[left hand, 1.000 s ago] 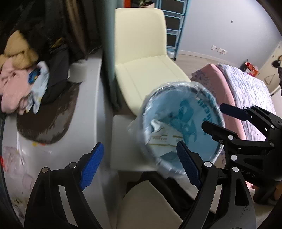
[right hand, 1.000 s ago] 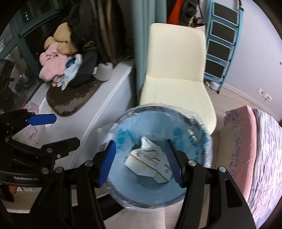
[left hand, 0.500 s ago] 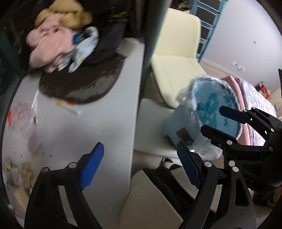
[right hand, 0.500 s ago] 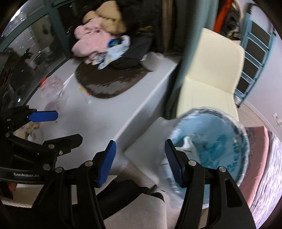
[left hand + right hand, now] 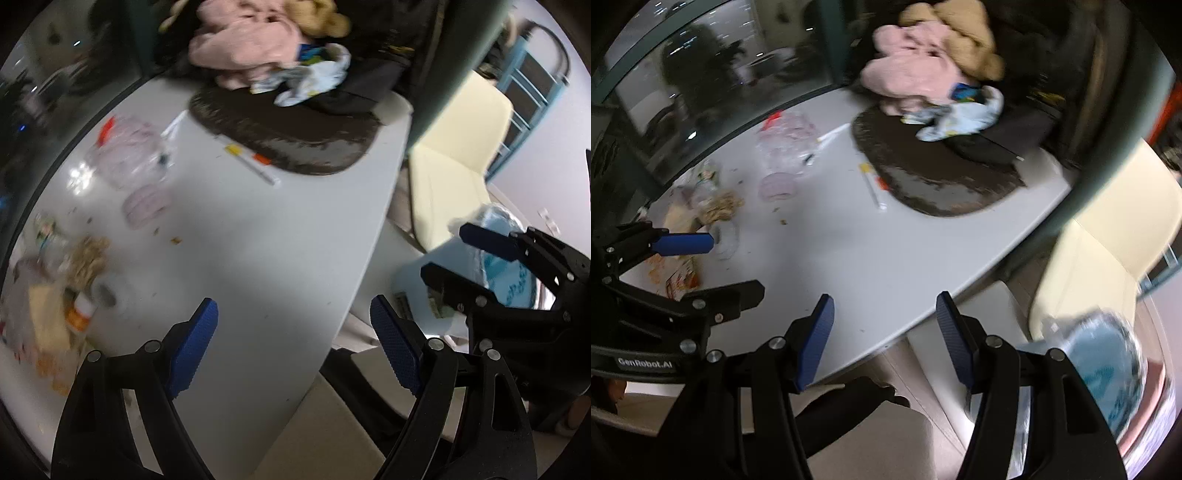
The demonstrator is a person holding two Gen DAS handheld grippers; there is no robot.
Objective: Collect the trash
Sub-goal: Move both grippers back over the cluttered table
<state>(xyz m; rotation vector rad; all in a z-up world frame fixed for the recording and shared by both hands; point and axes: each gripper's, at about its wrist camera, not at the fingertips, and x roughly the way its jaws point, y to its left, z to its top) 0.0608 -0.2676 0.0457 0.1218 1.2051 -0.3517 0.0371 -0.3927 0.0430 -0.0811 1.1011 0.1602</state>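
Right now both tools are hanging over the near edge of a white surface (image 5: 258,236), each with nothing between its blue pads. The left tool (image 5: 295,347) is standing wide open above the bare part of the surface, and the right tool (image 5: 884,339) is standing partly open, its pads apart and empty, over the surface's curved rim.

Trash is lying in a loose heap at the surface's far left end: a crumpled clear plastic bag (image 5: 129,151), a small pinkish round piece (image 5: 146,203), a roll of white tissue (image 5: 110,291), an orange-and-white bottle (image 5: 79,314), yellowish wrappers (image 5: 48,325) and scattered crumbs (image 5: 173,240). A thin white stick with a yellow and an orange tag (image 5: 251,162) is lying just beside a dark brown oval mat (image 5: 288,133), which is carrying a pile of pink, tan and pale blue clothes (image 5: 258,48).

Off the surface to the right, a light blue bin lined with clear plastic (image 5: 1108,362) is sitting low beside a cream chair (image 5: 1108,251), well apart from the trash heap. Both views are blurring somewhat, so finer detail in the heap cannot be made out.
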